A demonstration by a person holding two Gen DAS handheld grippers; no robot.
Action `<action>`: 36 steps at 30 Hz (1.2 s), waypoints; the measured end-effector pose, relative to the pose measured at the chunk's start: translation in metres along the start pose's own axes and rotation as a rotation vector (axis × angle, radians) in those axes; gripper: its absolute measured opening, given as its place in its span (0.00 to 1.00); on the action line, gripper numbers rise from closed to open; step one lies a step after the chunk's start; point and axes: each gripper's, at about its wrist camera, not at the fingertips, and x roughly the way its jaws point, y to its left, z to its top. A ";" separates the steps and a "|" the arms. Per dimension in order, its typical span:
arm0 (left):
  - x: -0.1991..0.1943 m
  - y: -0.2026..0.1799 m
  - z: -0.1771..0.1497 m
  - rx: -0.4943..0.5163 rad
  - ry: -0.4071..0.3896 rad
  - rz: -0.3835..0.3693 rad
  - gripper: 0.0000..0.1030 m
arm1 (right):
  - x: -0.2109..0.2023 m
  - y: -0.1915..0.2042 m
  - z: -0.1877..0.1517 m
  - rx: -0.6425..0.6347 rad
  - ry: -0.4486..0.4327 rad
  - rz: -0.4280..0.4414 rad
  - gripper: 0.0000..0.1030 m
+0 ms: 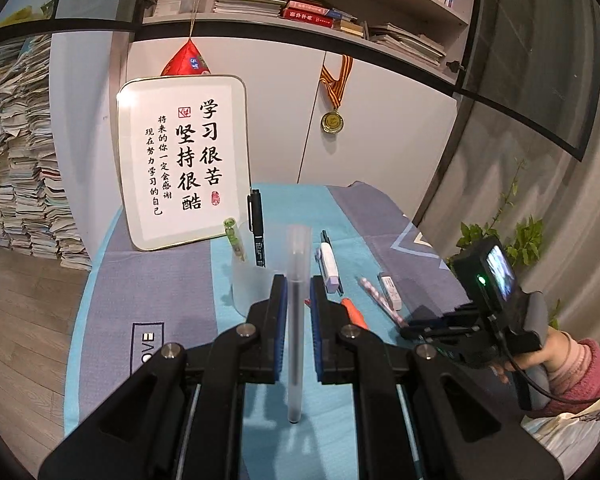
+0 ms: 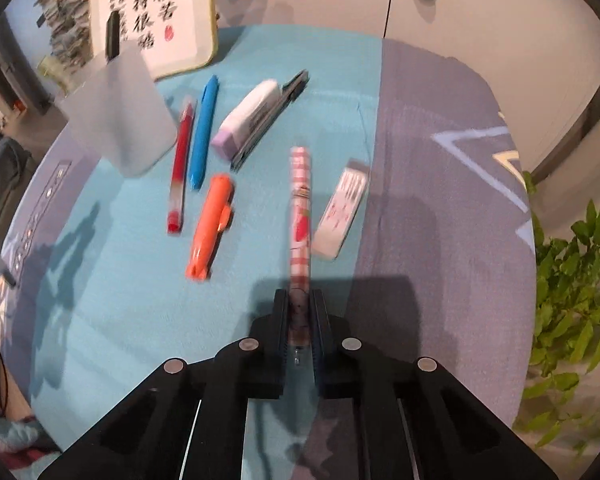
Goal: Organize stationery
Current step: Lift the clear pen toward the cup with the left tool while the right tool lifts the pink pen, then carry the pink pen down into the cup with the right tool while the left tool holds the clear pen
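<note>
Right gripper (image 2: 299, 312) is clamped on our pink pen (image 2: 300, 216), its length running straight out ahead. Left gripper (image 1: 299, 300) pinches a frosted pen (image 1: 297, 312), closer to the cup (image 1: 252, 284), which sits just ahead, slightly left.

Left wrist view: sits behind the left gripper (image 1: 299, 292), looks forward and moderately down along its fingers, across the table (image 1: 172, 280) to the framed sign (image 1: 182, 164) and shelves beyond. The right gripper (image 1: 410, 326) shows low to the right of the tongs.

Right wrist view: sits behind the right gripper (image 2: 299, 308), tipped steeply down, close above the tablecloth. The frame is blurred.

Shared ground: the pink checked pen (image 2: 300, 208), the white eraser (image 2: 342, 212), the translucent cup (image 2: 116, 116), the framed sign.
</note>
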 end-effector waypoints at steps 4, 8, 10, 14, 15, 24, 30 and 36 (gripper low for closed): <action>0.001 -0.001 -0.002 0.002 0.005 -0.008 0.09 | -0.017 0.008 -0.027 -0.051 0.047 0.000 0.10; 0.004 -0.003 -0.005 0.001 0.018 -0.020 0.09 | -0.028 0.014 -0.055 -0.084 0.110 0.013 0.10; 0.004 -0.004 -0.005 -0.001 0.024 -0.026 0.09 | -0.032 0.020 -0.060 -0.106 0.105 0.005 0.11; 0.001 -0.008 -0.007 0.011 0.024 -0.027 0.09 | -0.035 0.023 -0.047 -0.110 0.065 -0.028 0.15; -0.001 -0.009 -0.007 0.015 0.021 -0.025 0.09 | -0.032 0.023 -0.040 -0.103 0.060 -0.017 0.15; -0.002 0.001 -0.007 0.007 0.023 0.006 0.09 | -0.009 0.029 -0.004 -0.082 0.048 0.040 0.41; 0.004 0.003 -0.006 0.006 0.031 0.004 0.09 | 0.004 0.033 0.008 -0.119 0.068 0.014 0.41; 0.010 0.005 -0.006 0.000 0.043 0.005 0.09 | 0.011 0.032 0.016 -0.118 0.071 0.026 0.41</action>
